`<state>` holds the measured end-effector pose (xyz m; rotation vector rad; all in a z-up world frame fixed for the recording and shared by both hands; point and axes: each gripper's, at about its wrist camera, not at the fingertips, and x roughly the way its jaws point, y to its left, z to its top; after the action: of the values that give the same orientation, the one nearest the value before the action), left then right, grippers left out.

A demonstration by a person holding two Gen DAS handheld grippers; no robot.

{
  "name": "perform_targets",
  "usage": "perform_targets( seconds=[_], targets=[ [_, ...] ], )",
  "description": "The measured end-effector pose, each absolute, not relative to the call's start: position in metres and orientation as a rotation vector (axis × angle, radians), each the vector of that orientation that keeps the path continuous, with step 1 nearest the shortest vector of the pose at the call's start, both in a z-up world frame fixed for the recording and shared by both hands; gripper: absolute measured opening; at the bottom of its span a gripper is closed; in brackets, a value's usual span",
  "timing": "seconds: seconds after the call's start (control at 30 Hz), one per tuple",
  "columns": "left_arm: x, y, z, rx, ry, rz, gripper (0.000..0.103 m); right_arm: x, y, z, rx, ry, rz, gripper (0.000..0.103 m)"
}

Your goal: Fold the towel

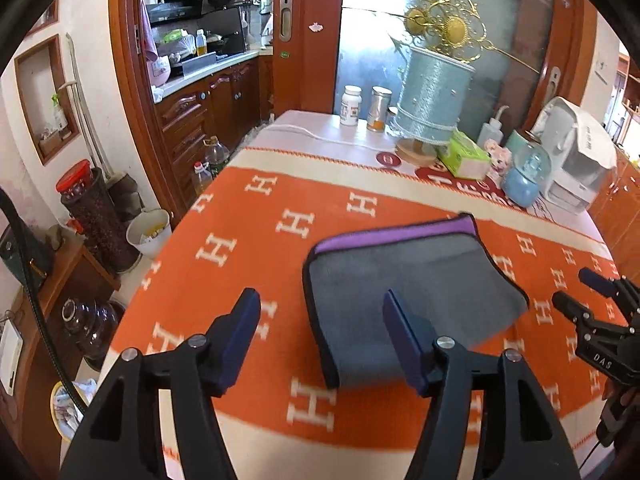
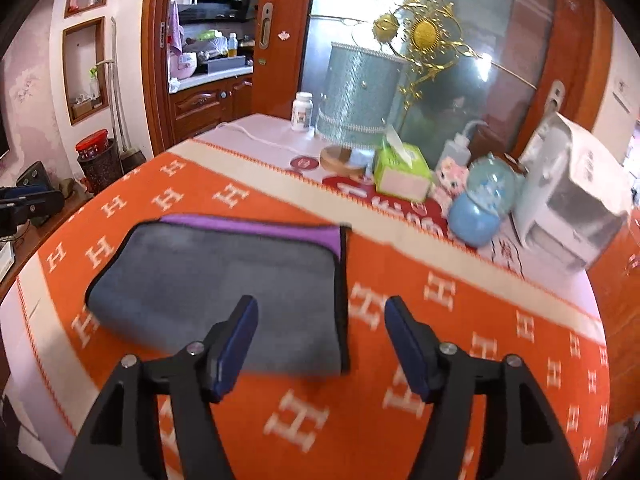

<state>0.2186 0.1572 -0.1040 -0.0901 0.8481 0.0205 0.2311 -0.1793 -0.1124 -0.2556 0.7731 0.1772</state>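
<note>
Both jaws gape, holding nothing: left gripper (image 1: 320,340), right gripper (image 2: 320,340). Folded towel (image 2: 216,280) lies on the blanket (image 2: 440,360). Tissue sticks up from its box (image 2: 402,174).

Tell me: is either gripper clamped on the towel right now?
No: the left gripper and right gripper both stand open above the folded grey towel, which lies flat on the orange blanket, with nothing between their fingers.
</note>
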Motion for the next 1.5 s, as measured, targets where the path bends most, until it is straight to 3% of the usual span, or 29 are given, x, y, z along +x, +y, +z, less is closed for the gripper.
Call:
perform_targets(
  seconds=[0.2,0.5,0.83,1.1,1.17,1.23,1.37,1.43,1.5],
  targets=[
    [0.166,0.150,-0.105,-0.080,0.867,-0.016,0.076,0.171,-0.183,-0.115,-0.192,0.800,0.091,0.078],
    [0.101,0.136,-0.098,-0.069,0.924,-0.076,0.078,0.085,-0.184,-0.114,-0.096,0.855,-0.040,0.095],
    [0.055,0.092,-0.063,-0.009,0.936,-0.128,0.078,0.012,-0.196,-0.104,0.135,1.036,-0.190,0.097],
    [0.025,0.034,-0.032,0.094,0.937,-0.155,0.078,-0.025,-0.216,-0.063,0.182,1.011,-0.198,0.097],
    [0.018,0.024,-0.025,0.090,0.924,-0.171,0.080,-0.036,-0.220,-0.048,0.171,0.969,-0.198,0.098],
    [0.010,0.011,-0.019,0.098,0.906,-0.181,0.089,-0.046,-0.226,-0.036,0.172,0.936,-0.209,0.100],
    [-0.002,-0.004,-0.009,0.097,0.864,-0.196,0.093,-0.061,-0.239,-0.025,0.227,0.916,-0.202,0.102],
    [-0.010,-0.009,-0.003,0.098,0.826,-0.188,0.103,-0.069,-0.241,-0.021,0.225,0.895,-0.214,0.102],
    [-0.015,-0.010,0.000,0.086,0.805,-0.178,0.103,-0.076,-0.245,-0.019,0.239,0.870,-0.230,0.103]
  ],
)
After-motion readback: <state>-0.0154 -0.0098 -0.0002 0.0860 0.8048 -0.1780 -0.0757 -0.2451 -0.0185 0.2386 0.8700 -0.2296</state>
